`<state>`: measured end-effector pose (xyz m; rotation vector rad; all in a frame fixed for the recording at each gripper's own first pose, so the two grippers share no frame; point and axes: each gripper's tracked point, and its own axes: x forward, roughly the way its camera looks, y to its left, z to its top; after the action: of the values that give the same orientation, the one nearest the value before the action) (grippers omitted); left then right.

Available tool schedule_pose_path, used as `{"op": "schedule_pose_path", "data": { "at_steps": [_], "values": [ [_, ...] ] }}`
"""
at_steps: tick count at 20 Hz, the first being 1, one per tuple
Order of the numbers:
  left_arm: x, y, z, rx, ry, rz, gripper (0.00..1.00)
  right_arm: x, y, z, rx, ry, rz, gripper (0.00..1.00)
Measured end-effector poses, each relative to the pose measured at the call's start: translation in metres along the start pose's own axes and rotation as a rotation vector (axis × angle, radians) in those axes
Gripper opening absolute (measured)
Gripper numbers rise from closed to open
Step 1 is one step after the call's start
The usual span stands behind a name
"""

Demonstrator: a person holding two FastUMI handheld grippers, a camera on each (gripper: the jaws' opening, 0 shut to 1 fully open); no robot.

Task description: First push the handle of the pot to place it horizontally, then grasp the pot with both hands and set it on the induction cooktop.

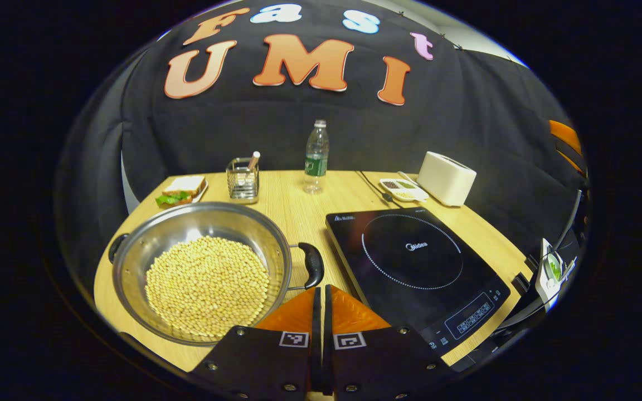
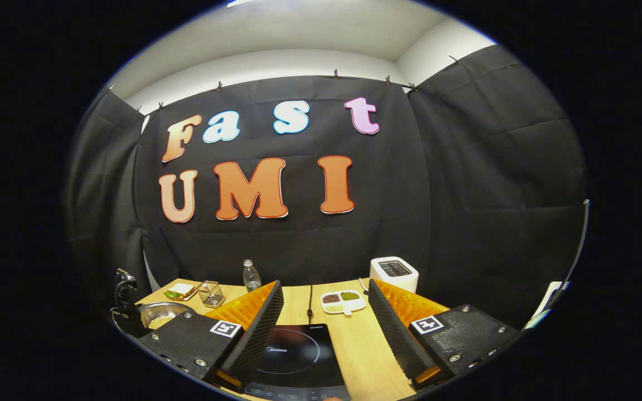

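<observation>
- The wooden tabletop [image 1: 293, 209] carried everything, seen in both the left gripper view and the right gripper view.
- The induction cooktop [image 1: 416, 267] lay flat on the right half of the tabletop, near edge toward the camera; its glass top was bare.
- The pot [image 1: 201, 270], a wide steel pan holding a layer of pale beans, sat on the tabletop just left of the induction cooktop, apart from it. Its right handle [image 1: 312, 264] pointed toward the induction cooktop; a second handle showed at its far left rim.
- The left hand-held gripper [image 1: 321, 312] hovered near the pot's right handle with its fingers pressed together and nothing between them.
- The right hand-held gripper [image 2: 324, 320] hung over the near part of the induction cooktop, fingers spread wide, holding nothing.
- A white toaster [image 1: 446, 178] stood at the far right.
- A clear water bottle [image 1: 316, 156] stood upright at the far middle.
- A sandwich on a plate [image 1: 181, 190] lay at the far left.
- A wire utensil holder [image 1: 243, 178] stood right of the sandwich.
- A small divided dish [image 1: 403, 189] of grains lay just beside the toaster.
</observation>
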<state>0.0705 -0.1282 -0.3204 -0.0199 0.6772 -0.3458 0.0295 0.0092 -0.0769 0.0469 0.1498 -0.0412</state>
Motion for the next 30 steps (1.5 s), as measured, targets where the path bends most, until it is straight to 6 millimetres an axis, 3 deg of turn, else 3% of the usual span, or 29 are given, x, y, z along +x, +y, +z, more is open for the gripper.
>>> {"op": "schedule_pose_path", "data": {
  "at_steps": [2,7,11,12,14,15,17,18,20,23,25,28,30],
  "values": [
    [-0.022,0.019,0.018,0.009,-0.062,0.031,0.02,0.000,0.018,-0.003,0.005,0.002,0.016,0.95],
    [-0.085,0.100,0.045,0.049,-0.175,0.186,0.02,0.007,0.076,-0.033,0.019,0.055,0.063,0.95],
    [-0.104,0.165,0.059,0.016,-0.258,0.240,0.02,0.017,0.134,-0.064,0.052,0.108,0.108,0.95],
    [-0.105,0.179,0.061,-0.001,-0.277,0.238,0.18,0.020,0.148,-0.073,0.065,0.124,0.117,0.95],
    [-0.102,0.206,0.062,-0.044,-0.299,0.225,0.34,0.027,0.175,-0.096,0.085,0.164,0.126,0.95],
    [-0.099,0.219,0.057,-0.059,-0.295,0.221,0.34,0.032,0.188,-0.110,0.089,0.191,0.128,0.95],
    [-0.092,0.243,0.051,-0.065,-0.288,0.224,0.71,0.039,0.213,-0.134,0.091,0.239,0.136,0.95],
    [-0.088,0.252,0.050,-0.063,-0.289,0.231,0.78,0.043,0.224,-0.143,0.092,0.254,0.141,0.95],
    [-0.077,0.270,0.045,-0.069,-0.279,0.240,0.81,0.053,0.244,-0.164,0.083,0.292,0.145,0.95],
    [-0.055,0.272,0.032,-0.080,-0.243,0.179,0.84,0.067,0.273,-0.200,0.053,0.361,0.152,0.95],
    [-0.038,0.284,0.019,-0.080,-0.195,0.188,0.83,0.075,0.286,-0.223,0.025,0.409,0.153,0.95],
    [-0.018,0.300,0.002,-0.095,-0.127,0.198,0.84,0.082,0.291,-0.259,-0.004,0.487,0.115,0.96],
    [-0.010,0.307,0.003,-0.072,-0.128,0.211,0.85,0.088,0.295,-0.275,-0.007,0.525,0.106,0.96]
  ]
}}
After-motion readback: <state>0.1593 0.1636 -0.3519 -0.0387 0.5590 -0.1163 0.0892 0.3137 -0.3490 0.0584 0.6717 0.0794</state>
